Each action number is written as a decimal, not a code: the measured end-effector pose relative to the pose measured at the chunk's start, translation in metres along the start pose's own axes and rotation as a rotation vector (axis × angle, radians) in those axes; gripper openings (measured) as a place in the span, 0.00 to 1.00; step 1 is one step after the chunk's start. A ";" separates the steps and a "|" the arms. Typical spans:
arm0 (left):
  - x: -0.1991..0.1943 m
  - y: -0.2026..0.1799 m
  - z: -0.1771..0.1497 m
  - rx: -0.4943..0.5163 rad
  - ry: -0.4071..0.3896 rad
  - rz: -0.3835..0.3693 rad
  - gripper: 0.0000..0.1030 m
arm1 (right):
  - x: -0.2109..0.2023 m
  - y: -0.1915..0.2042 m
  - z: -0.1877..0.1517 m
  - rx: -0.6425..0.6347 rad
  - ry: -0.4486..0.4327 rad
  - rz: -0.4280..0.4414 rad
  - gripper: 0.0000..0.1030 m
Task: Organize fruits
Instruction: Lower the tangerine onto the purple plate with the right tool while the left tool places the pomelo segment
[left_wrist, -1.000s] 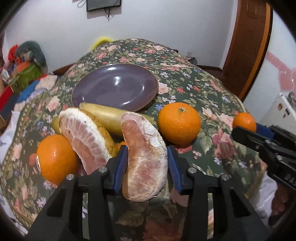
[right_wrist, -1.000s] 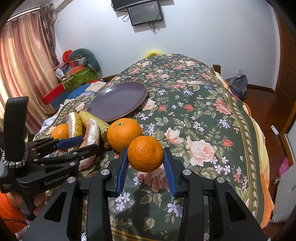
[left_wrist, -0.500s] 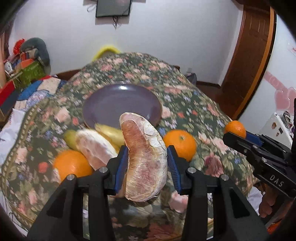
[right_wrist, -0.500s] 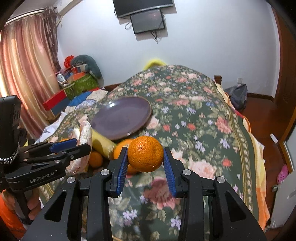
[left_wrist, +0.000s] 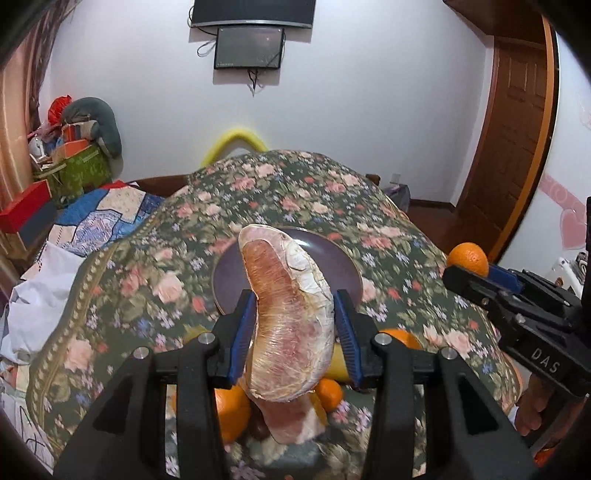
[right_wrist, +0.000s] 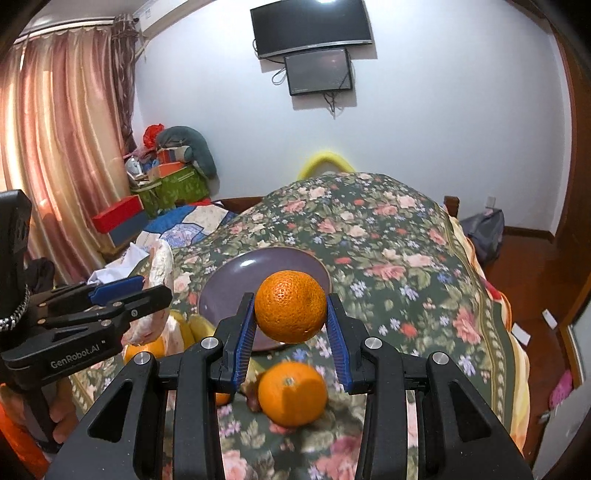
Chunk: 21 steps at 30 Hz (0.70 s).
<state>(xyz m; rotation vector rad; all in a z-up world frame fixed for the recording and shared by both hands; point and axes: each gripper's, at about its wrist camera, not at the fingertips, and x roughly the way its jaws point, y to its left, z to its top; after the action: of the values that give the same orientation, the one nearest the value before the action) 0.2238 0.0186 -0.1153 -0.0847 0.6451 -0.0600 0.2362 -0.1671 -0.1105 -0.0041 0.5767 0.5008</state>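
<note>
My left gripper (left_wrist: 293, 332) is shut on a peeled pomelo segment (left_wrist: 290, 314), lifted above the flowered cloth in front of the purple plate (left_wrist: 347, 271). My right gripper (right_wrist: 290, 328) is shut on a small orange (right_wrist: 290, 304), also raised, with the purple plate (right_wrist: 236, 280) just behind it. Below lie a second pomelo piece (left_wrist: 295, 421), oranges (left_wrist: 231, 411) (right_wrist: 293, 393) and a yellow fruit (right_wrist: 199, 326), partly hidden by the fingers. In the right wrist view the left gripper (right_wrist: 147, 291) shows at the left with its pomelo segment (right_wrist: 160, 266); the left wrist view has the right gripper (left_wrist: 469, 271) at its right edge with its orange (left_wrist: 467, 257).
The flowered cloth (right_wrist: 388, 251) covers a rounded table that drops off on all sides. A heap of boxes and bags (right_wrist: 166, 177) stands at the back left by the curtain (right_wrist: 62, 147). A wooden door (left_wrist: 513, 140) is at the right, screens (right_wrist: 317, 70) on the wall.
Both grippers have risen with their fruit and moved toward the plate. The fruit left on the cloth has dropped lower in both views and is now partly behind the fingers.
</note>
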 end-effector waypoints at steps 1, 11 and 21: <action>0.001 0.002 0.002 -0.001 -0.004 0.000 0.41 | 0.004 0.002 0.002 -0.007 0.000 0.000 0.33; 0.026 0.018 0.021 -0.009 -0.017 0.004 0.41 | 0.036 0.012 0.014 -0.045 0.015 -0.004 0.33; 0.066 0.030 0.034 -0.007 0.019 0.013 0.41 | 0.078 0.012 0.016 -0.071 0.087 -0.007 0.33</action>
<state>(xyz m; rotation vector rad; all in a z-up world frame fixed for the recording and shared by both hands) 0.2978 0.0447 -0.1304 -0.0870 0.6651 -0.0457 0.2955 -0.1194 -0.1357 -0.0959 0.6434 0.5161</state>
